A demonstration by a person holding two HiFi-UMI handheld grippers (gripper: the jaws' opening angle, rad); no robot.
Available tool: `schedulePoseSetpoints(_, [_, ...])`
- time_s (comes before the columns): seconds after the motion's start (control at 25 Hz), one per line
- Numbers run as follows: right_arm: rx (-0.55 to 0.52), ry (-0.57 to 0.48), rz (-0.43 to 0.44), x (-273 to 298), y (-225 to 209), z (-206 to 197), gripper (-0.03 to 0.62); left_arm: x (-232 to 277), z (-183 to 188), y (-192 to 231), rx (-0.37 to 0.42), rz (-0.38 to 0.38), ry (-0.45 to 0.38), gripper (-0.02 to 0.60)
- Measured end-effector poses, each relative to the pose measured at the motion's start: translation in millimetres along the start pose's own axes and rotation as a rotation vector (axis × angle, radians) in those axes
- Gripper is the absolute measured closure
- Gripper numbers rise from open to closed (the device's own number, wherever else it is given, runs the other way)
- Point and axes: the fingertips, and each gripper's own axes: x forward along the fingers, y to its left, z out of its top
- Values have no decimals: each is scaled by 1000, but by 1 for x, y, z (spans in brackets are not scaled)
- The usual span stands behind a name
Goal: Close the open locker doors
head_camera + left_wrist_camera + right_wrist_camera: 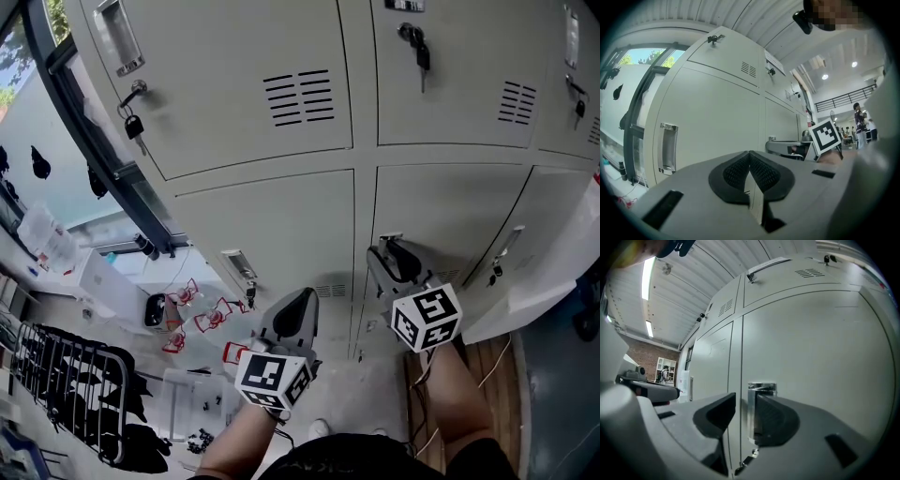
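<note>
A wall of pale grey lockers (pixel 281 216) fills the head view. My right gripper (pixel 392 251) points level at the lower middle locker door (pixel 441 225), right at its handle. In the right gripper view the gripper (pixel 743 404) is open, with the chrome handle (pixel 761 389) between its fingers, close to the right pad (pixel 776 420) and apart from the left one. My left gripper (pixel 298 302) is shut with nothing in it, facing the lower left door (pixel 712 122) whose recessed handle (pixel 669 147) lies off to its left. At lower right a door panel (pixel 553 262) angles out from the row.
A black window frame (pixel 94 159) runs beside the lockers on the left. Below it stand a drying rack with dark clothes (pixel 66 384) and red clips (pixel 202 314). A padlock (pixel 134 125) and keys (pixel 417 42) hang from upper doors. Wooden flooring (pixel 478 366) lies at right.
</note>
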Motion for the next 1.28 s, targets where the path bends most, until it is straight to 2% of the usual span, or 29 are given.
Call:
schedulePoseSetpoints(0.6, [3, -8, 28, -11, -5, -2, 462, 6, -2, -6, 5, 5, 12, 578])
schedulePoseSetpoints(1.0, [65, -16, -16, -52, -45, -5, 461, 6, 3, -41, 26, 8, 13, 578])
schedulePoseSetpoints(1.28, [65, -20, 22, -93, -48, -3, 461, -8, 2, -77, 22, 42, 12, 578])
